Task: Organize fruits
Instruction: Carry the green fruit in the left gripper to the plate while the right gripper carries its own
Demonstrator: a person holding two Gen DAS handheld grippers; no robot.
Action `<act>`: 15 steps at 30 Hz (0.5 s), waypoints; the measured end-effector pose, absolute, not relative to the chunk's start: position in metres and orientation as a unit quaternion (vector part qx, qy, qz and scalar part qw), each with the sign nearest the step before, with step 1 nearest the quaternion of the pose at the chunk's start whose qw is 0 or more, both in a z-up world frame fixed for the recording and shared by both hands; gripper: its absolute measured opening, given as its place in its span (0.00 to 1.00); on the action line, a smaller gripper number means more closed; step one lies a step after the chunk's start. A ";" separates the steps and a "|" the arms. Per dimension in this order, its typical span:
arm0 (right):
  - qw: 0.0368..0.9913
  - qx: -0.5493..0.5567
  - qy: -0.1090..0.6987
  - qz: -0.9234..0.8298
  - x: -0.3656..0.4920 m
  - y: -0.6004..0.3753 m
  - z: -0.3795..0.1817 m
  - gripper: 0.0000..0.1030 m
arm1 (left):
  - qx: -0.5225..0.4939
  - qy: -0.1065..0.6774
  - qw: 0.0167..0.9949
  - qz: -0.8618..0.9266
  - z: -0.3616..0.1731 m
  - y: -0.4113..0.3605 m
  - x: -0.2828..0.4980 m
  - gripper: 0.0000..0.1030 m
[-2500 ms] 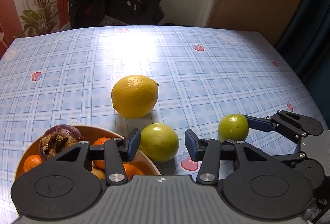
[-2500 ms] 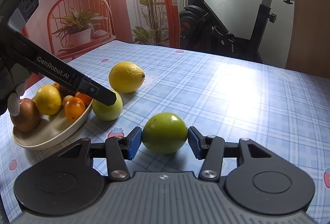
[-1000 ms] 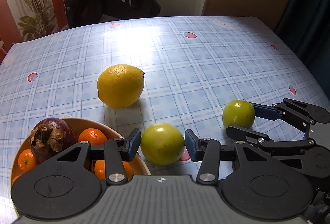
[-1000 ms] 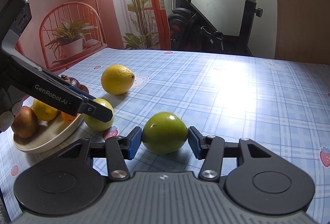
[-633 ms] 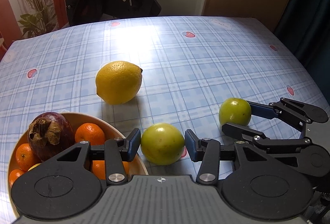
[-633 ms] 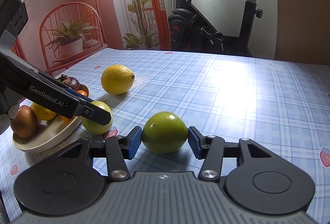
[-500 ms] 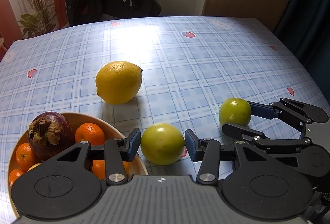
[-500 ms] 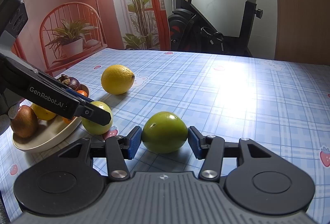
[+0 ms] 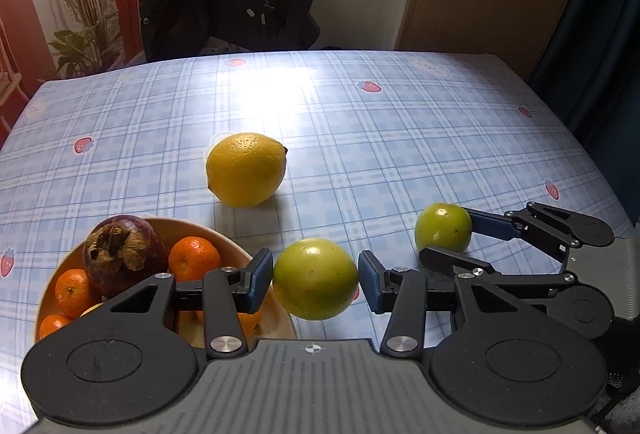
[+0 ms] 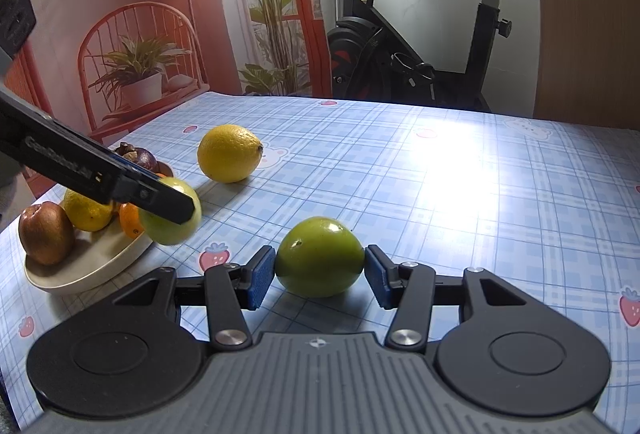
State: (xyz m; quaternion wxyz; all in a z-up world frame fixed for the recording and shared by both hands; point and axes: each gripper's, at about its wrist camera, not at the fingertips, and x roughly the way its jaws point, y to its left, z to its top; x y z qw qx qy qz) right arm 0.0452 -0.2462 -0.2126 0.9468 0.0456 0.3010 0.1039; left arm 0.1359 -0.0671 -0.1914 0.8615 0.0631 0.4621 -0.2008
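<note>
My left gripper [image 9: 316, 280] is shut on a pale green fruit [image 9: 315, 279] and holds it lifted at the rim of the beige bowl [image 9: 280, 318]; it also shows in the right wrist view [image 10: 170, 212]. My right gripper [image 10: 320, 272] is shut on a darker green fruit [image 10: 320, 256] resting on the table; it also shows in the left wrist view [image 9: 443, 233]. A large yellow lemon [image 9: 246, 169] lies on the tablecloth beyond. The bowl [image 10: 92, 266] holds oranges, a mangosteen [image 9: 124, 254], a small lemon and a brown fruit.
The table has a blue checked cloth with strawberry prints [image 9: 360, 138]. An exercise bike [image 10: 420, 46] stands behind the far edge. A rattan chair with a potted plant [image 10: 140, 74] stands at the left. The table's right edge drops off near a dark curtain [image 9: 600, 14].
My left gripper has closed on the pale green fruit, lifted it off the table and carried it toward the bowl's rim. My right gripper stays shut on its green fruit.
</note>
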 end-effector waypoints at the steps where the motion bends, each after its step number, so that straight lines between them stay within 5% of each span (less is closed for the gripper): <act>1: 0.947 0.039 0.299 0.109 0.045 -0.244 -0.211 0.50 | 0.060 0.460 0.863 -0.200 -0.188 -0.063 0.133 0.48; 15: 0.939 0.018 0.288 0.190 0.040 -0.190 -0.196 0.50 | 0.002 0.476 0.870 -0.132 -0.162 0.030 0.101 0.48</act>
